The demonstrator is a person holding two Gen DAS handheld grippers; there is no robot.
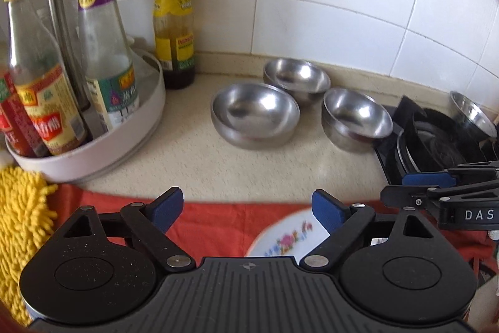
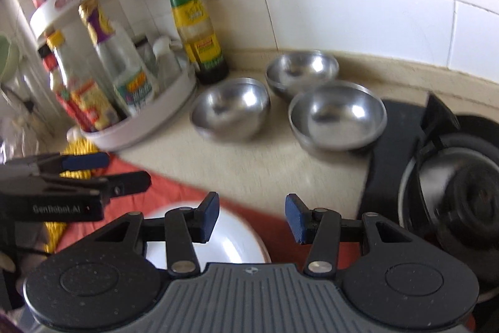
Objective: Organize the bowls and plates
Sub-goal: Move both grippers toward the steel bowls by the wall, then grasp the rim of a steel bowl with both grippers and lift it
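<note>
Three round stainless-steel bowls cluster at the beige counter's back edge near the tiled wall. They look light, stiff and slippery; pinch a rim. The left gripper and right gripper gape empty above a white floral plate, likely fragile.

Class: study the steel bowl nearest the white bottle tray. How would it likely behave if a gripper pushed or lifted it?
The steel bowl looks thin, so probably light. Its rounded base suggests it may rock or slide on the smooth counter. The shiny rim could slip between open fingers.
</note>
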